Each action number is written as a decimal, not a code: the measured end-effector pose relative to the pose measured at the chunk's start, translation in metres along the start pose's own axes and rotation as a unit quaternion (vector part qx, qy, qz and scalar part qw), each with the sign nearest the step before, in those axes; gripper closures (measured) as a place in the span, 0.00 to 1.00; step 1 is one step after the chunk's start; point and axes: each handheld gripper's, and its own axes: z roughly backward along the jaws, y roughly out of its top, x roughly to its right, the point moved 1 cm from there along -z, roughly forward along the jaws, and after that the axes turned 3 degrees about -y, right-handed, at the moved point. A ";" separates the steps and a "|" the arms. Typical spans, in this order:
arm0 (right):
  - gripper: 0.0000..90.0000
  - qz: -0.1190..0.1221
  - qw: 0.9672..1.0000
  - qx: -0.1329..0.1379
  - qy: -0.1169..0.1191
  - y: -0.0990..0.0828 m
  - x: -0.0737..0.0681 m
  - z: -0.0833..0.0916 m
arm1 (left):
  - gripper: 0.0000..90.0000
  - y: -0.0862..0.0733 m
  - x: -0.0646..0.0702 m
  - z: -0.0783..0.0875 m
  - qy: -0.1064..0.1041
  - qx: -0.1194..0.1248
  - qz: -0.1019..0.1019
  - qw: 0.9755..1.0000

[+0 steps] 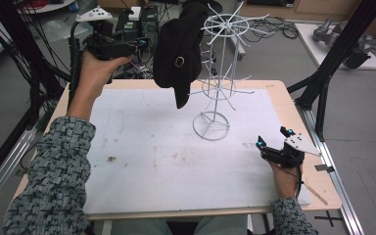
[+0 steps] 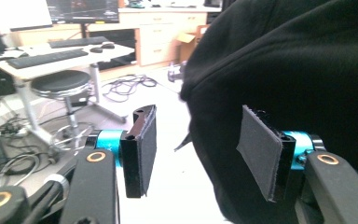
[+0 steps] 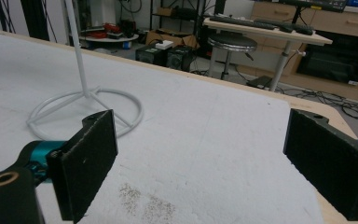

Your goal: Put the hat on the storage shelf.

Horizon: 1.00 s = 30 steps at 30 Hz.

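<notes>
The black fabric cap with a brass eyelet (image 1: 178,51) hangs from an upper prong of the white wire display stand (image 1: 219,73), which sits toward the far middle of the white-covered tabletop (image 1: 152,156). In the high view, I hold my left gripper (image 1: 127,46) raised at the cap's left side, level with its crown, since the cap sits high on the rack and must be met from the side. My right gripper (image 1: 273,139) rests low on the tabletop's near right corner, well apart from the stand, parked out of the way, I judge.

In the left gripper view, my jaws stand partly open with a clear gap. The cap (image 2: 298,84) bulks behind and around the right-hand pad (image 2: 259,151), just beside it or brushing it; the other pad has only the floor behind it. Nothing is pinched, so I read the cap's weight as carried by the prong alone.

In the right gripper view, my jaws are spread wide and hold nothing. The stand's ring base (image 3: 86,109) lies ahead of them on the tabletop (image 3: 214,140).
</notes>
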 end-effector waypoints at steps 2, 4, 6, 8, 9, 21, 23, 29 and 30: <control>0.10 0.003 1.000 0.001 0.000 0.001 0.000 -0.001 | 0.50 -0.002 -0.002 0.010 0.010 0.000 -0.002 1.000; 0.10 -0.001 1.000 0.003 -0.001 0.001 -0.001 -0.002 | 0.48 -0.005 -0.003 0.017 0.019 0.000 -0.006 1.000; 0.10 -0.001 1.000 0.003 -0.001 0.001 -0.001 -0.002 | 0.47 -0.008 -0.004 0.026 0.032 -0.005 -0.013 0.999; 0.10 -0.001 1.000 0.003 -0.001 0.002 -0.001 -0.002 | 0.44 -0.011 -0.004 0.034 0.043 -0.007 -0.016 0.999; 0.10 -0.001 1.000 0.004 -0.001 0.002 -0.001 -0.002 | 0.44 -0.013 -0.004 0.039 0.046 -0.009 -0.021 0.999; 0.10 0.006 1.000 0.002 0.000 0.003 -0.006 0.000 | 0.34 -0.046 0.007 0.085 0.086 -0.009 -0.031 0.996; 0.10 0.005 1.000 0.002 0.000 0.003 -0.006 0.000 | 0.34 -0.054 0.010 0.092 0.092 -0.012 -0.034 0.995; 0.10 0.001 1.000 0.005 -0.002 0.003 -0.005 -0.001 | 0.33 -0.075 0.016 0.106 0.119 -0.014 -0.045 0.992; 0.10 0.001 1.000 0.003 -0.002 0.003 -0.004 -0.001 | 0.33 -0.079 0.016 0.107 0.121 -0.015 -0.044 0.992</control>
